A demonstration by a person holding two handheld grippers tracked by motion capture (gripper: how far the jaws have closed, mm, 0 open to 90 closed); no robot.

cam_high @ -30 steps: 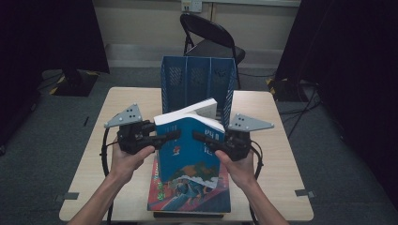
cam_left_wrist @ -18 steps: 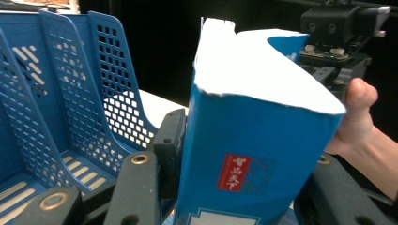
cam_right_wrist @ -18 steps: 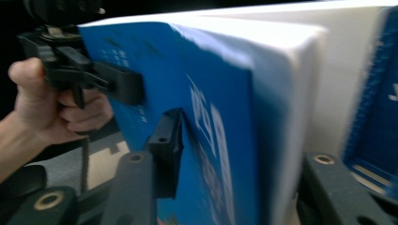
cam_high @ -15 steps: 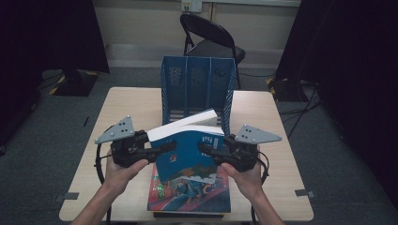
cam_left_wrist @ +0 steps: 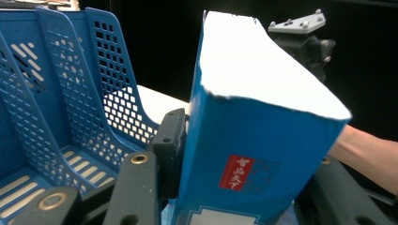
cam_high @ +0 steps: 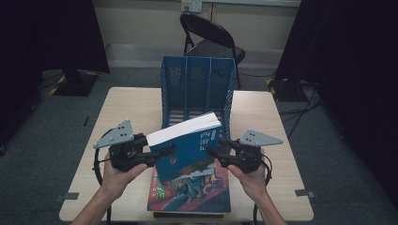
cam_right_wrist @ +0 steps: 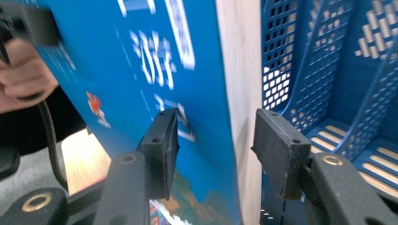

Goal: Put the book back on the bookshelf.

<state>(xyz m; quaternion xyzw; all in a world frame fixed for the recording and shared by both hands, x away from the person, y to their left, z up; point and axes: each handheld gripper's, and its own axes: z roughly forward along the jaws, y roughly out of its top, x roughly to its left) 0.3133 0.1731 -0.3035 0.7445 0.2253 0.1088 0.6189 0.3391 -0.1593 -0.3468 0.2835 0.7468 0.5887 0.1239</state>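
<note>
The left tool (cam_high: pixel 162 151) clamps the blue book (cam_high: pixel 190 143) — tilted before the blue file rack (cam_high: pixel 197 86); the right tool (cam_high: pixel 217 151), jaws just opening, straddles its edge, one pad clear.

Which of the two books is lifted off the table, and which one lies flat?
The blue book with the red label is lifted, tilted between both grippers. The colourful book lies flat on the table beneath it.

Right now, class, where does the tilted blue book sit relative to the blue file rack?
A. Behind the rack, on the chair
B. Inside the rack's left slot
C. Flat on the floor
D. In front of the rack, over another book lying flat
D: the blue book tilts in front of the file rack, above a flat book on the table.
</note>
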